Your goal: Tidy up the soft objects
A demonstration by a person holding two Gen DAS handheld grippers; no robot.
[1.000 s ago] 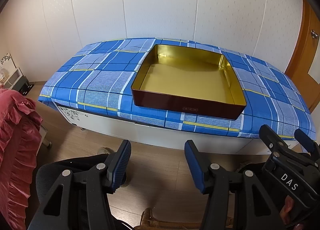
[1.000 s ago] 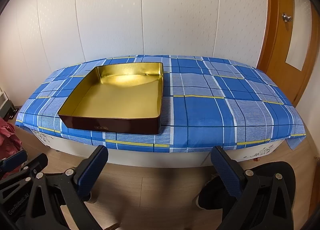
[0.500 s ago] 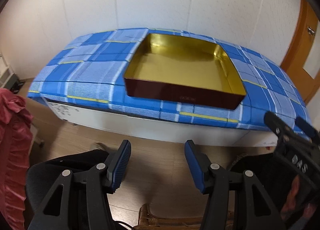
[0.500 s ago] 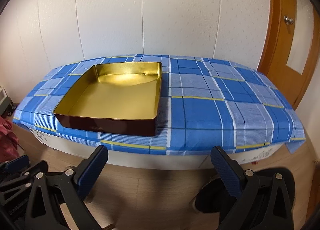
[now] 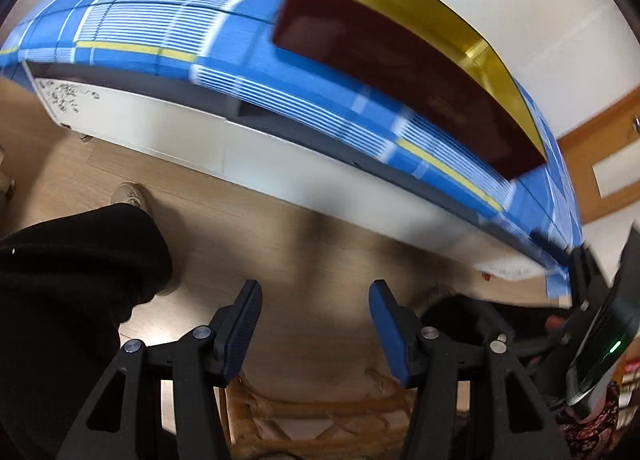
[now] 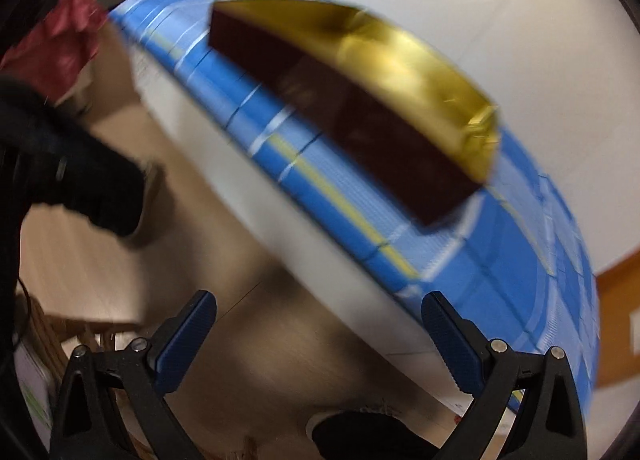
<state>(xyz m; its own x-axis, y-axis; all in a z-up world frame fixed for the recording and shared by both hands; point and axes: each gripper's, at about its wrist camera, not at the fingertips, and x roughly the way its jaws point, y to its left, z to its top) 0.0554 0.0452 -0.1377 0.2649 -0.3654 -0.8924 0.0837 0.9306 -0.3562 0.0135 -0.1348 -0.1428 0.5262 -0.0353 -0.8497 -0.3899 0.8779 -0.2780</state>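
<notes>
Left tool: our left tool [image 5: 314, 324] has its jaws partly apart with nothing between the blue pads, only bare wood floor [image 5: 280, 244] beyond them.
Right tool: our right tool [image 6: 318, 334] stands wider apart, also empty; both views are blurred and tilted.
Container: a tray [image 5: 400, 72] with a gold lining and dark maroon walls sits on the surface [image 5: 160, 20], which is draped in a blue plaid cloth. The tray looks empty as far as we can see in.
Soft objects: we cannot make out any clearly. A woven basket [image 5: 320, 420] shows low between the left fingers, below the tools; we judge the soft things may lie there, but its contents are hidden.
Red fabric: a ruffled red cloth [image 6: 72, 32] shows at the far left of the right view, well apart from the tray.
Person: a dark trouser leg [image 5: 72, 280] and a shoe [image 5: 132, 196] stand on the floor near the surface.
Handling: we expect soft items to be light, limp and easily squashed, with little risk of slipping on ribbed pads. We would pinch a thick fold or the bulk of the body, not a loose edge, so it does not droop or drag out neighbours.
</notes>
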